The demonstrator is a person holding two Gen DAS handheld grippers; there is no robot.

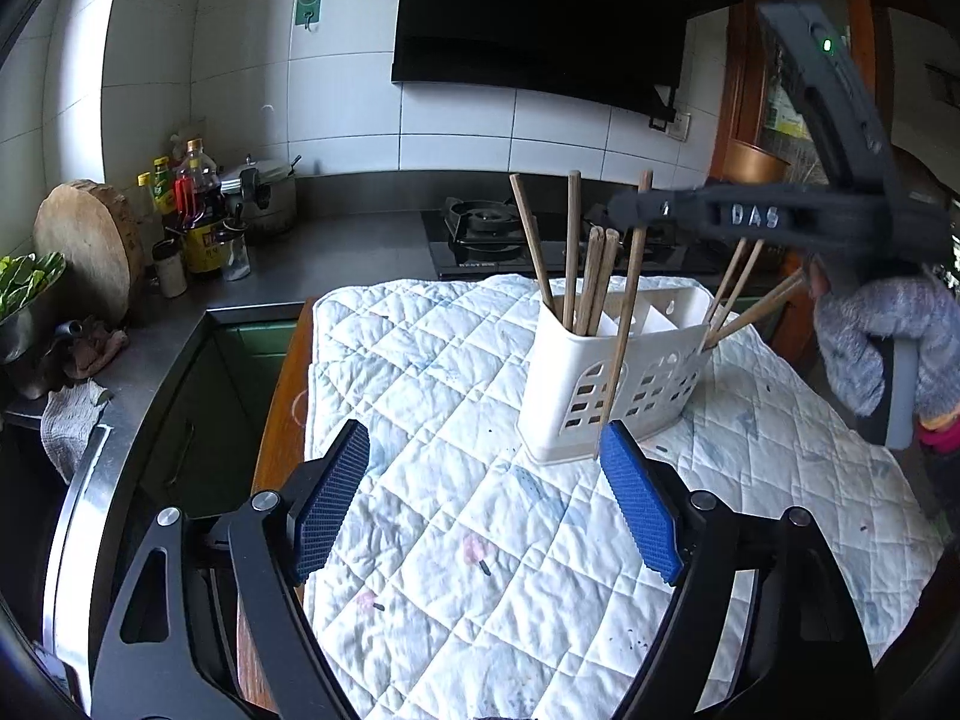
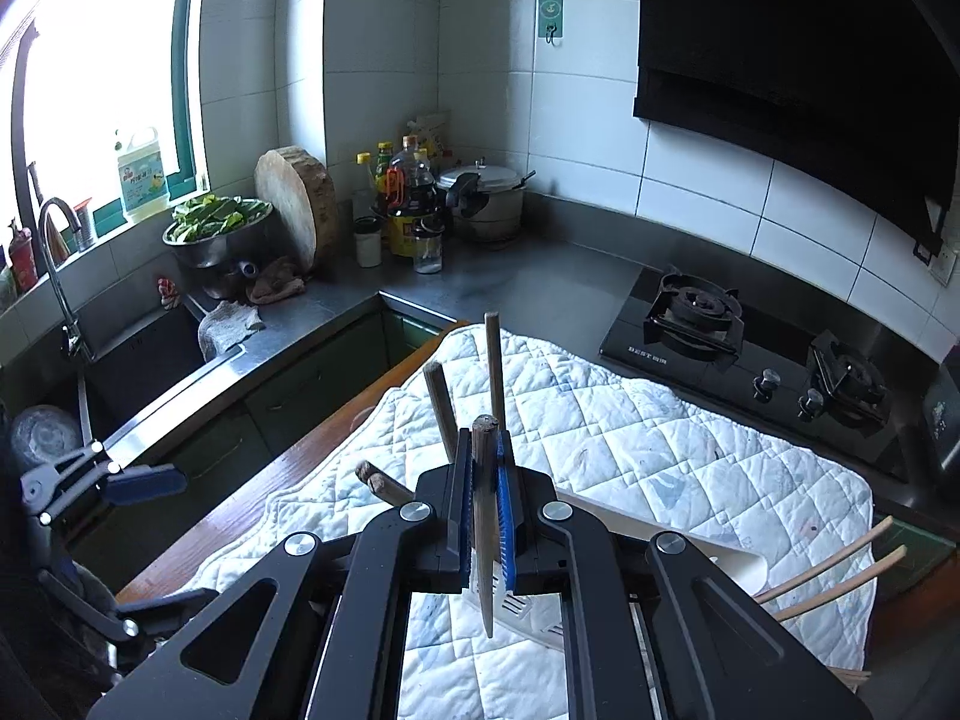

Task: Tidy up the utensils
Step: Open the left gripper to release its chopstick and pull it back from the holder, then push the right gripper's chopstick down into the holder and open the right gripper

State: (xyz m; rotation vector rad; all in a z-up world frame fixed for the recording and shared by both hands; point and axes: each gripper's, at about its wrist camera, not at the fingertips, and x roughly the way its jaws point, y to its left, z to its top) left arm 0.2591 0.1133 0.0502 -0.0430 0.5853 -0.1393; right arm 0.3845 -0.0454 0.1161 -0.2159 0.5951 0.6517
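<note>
A white slotted utensil holder [image 1: 618, 372] stands on the quilted cloth [image 1: 456, 420], with several wooden chopsticks [image 1: 591, 288] upright in it and more leaning out at its right [image 1: 750, 306]. My right gripper [image 1: 624, 210] is shut on one chopstick [image 1: 627, 312] and holds it upright in front of the holder. In the right wrist view the same chopstick [image 2: 483, 516] sits between the blue pads [image 2: 503, 522], above the holder [image 2: 648, 534]. My left gripper [image 1: 483, 498] is open and empty, low over the cloth before the holder.
A gas hob [image 2: 750, 354] lies behind the cloth. Bottles [image 2: 408, 204], a pot [image 2: 486, 198], a round chopping board [image 2: 297, 204] and a bowl of greens [image 2: 216, 228] stand in the counter corner. A sink and tap [image 2: 60, 276] are at the left.
</note>
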